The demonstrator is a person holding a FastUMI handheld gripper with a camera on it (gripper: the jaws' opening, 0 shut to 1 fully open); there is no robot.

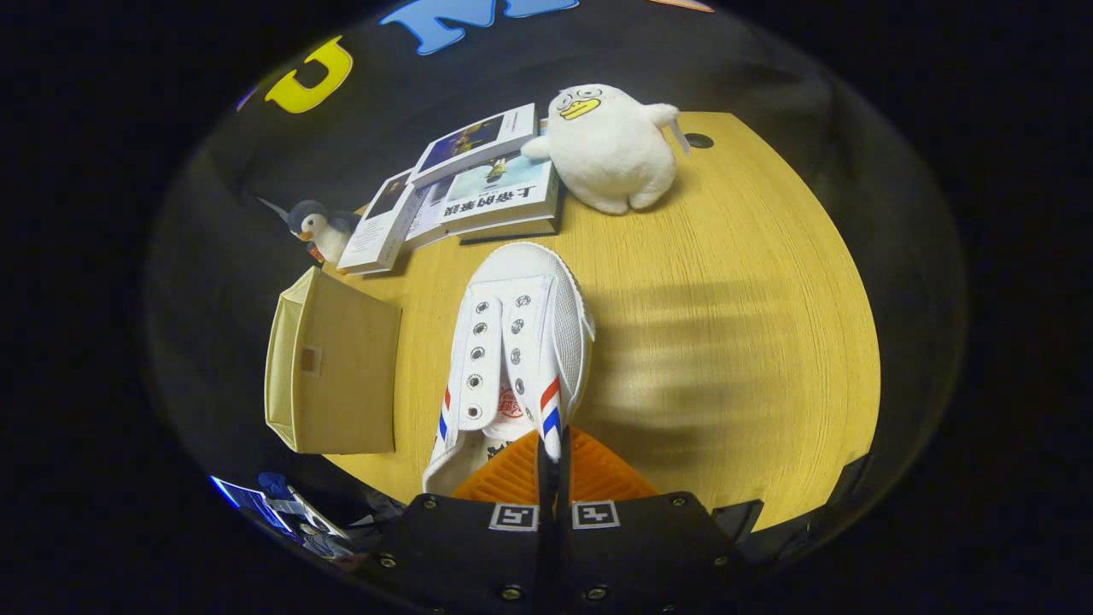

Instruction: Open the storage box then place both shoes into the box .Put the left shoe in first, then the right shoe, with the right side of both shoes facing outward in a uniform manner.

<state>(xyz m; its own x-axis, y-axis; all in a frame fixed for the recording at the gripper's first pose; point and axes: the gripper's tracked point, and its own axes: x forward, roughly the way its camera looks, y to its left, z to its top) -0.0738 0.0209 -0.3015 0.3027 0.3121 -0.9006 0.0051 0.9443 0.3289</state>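
Item: white shoe (517,342), pinched at its heel collar by the tool (551,444), held above the tabletop (726,342). Step: carrying. Next: swing toward the storage box (329,367) beside it.

white canvas shoe (517,342): white all over, red and blue slanted stripes on both sides, metal eyelets, red mark on the tongue
beige fabric storage box (333,367): plain pale beige, small tan patch on its wall
wooden table (734,342): yellow-tan wood grain
white plush duck (610,145): white, yellow beak, at 12 o'clock from the shoe
small plush penguin (318,226): grey-blue and white, orange beak
stack of books (465,184): white covers with blue pictures
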